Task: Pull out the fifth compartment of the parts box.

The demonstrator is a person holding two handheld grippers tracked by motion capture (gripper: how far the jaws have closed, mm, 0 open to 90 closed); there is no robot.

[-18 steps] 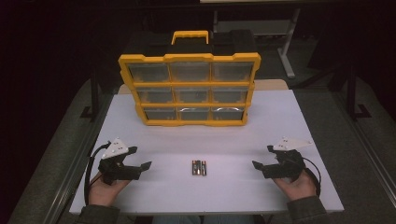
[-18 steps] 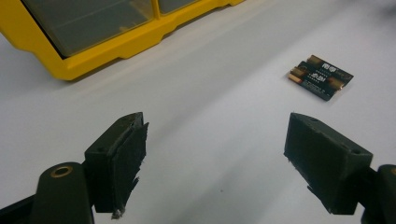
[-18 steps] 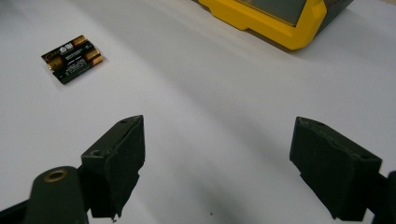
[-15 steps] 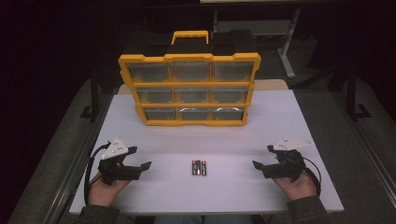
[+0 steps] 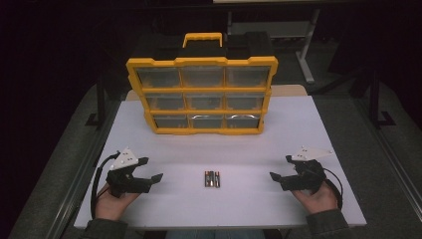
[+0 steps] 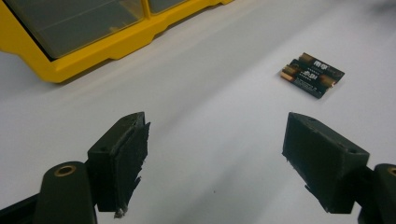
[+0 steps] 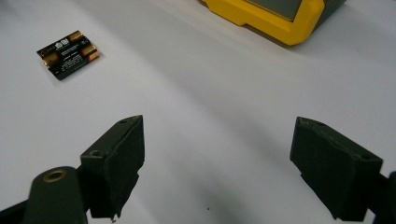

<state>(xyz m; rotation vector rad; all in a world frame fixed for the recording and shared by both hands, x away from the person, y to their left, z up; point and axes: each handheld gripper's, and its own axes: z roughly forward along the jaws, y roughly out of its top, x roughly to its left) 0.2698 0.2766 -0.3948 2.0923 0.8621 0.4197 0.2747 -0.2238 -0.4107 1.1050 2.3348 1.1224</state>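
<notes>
High view: a small pack of batteries [image 5: 213,178] is seen lying flat on the white table [image 5: 308,124], near the front edge and about midway between the two grippers, well apart from each. The pack looks dark, with copper-coloured ends, and the cells lie side by side. The left gripper [image 5: 149,172] is held low over the table at the left, the right gripper [image 5: 280,168] at the right, and both are turned toward the middle; the jaws of each are spread and nothing is between them. Behind the batteries, farther back on the table, a yellow organizer case [image 5: 201,94] with clear drawers in three rows is stood upright, with a yellow handle on top. Left gripper view: the two black jaws are seen wide apart and released, with bare table between them. The batteries [image 6: 312,74] are seen beyond the jaws, at the upper right, as a black wrapped pack with small light print and golden ends; how many cells are inside cannot be told for sure. A corner of the organizer case [image 6: 93,51] is shown at the upper left. Right gripper view: the jaws are also released and empty. The batteries [image 7: 68,54] lie at the upper left, untouched, and the yellow edge of the case [image 7: 275,18] is at the upper right.
</notes>
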